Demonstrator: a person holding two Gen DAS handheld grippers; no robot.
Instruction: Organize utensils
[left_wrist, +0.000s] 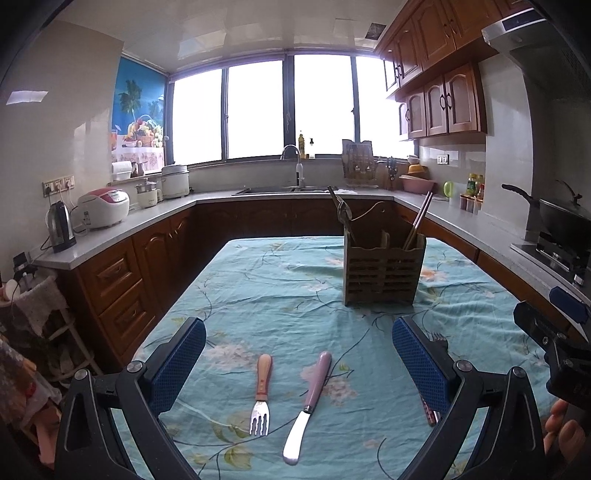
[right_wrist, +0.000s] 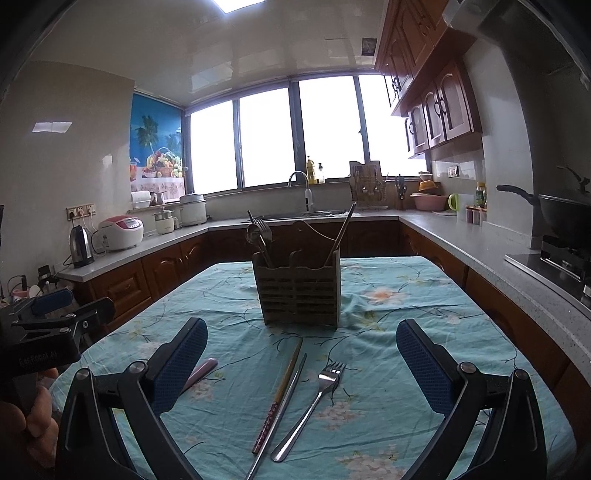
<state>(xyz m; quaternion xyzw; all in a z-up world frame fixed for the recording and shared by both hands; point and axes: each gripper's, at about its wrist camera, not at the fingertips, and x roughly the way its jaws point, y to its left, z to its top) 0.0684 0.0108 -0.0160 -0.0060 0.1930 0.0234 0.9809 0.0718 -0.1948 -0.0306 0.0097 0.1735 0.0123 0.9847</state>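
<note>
A slatted wooden utensil caddy (left_wrist: 382, 275) (right_wrist: 300, 291) stands on the floral teal tablecloth (left_wrist: 280, 295) with a fork, a spoon and chopsticks upright in it. My left gripper (left_wrist: 299, 363) is open above a wooden-handled fork (left_wrist: 261, 393) and a pink-handled knife (left_wrist: 308, 404). A steel fork's tines (left_wrist: 438, 336) peek past its right finger. My right gripper (right_wrist: 301, 363) is open above a pair of chopsticks (right_wrist: 279, 398) and a steel fork (right_wrist: 314, 404). The pink knife handle (right_wrist: 201, 371) shows beside its left finger.
Kitchen counters wrap around the table: kettle (left_wrist: 61, 227) and rice cooker (left_wrist: 105, 206) on the left, sink (left_wrist: 284, 190) at the back, a wok on the stove (left_wrist: 561, 218) at the right. A hand (left_wrist: 559, 432) holds the other gripper at the right edge.
</note>
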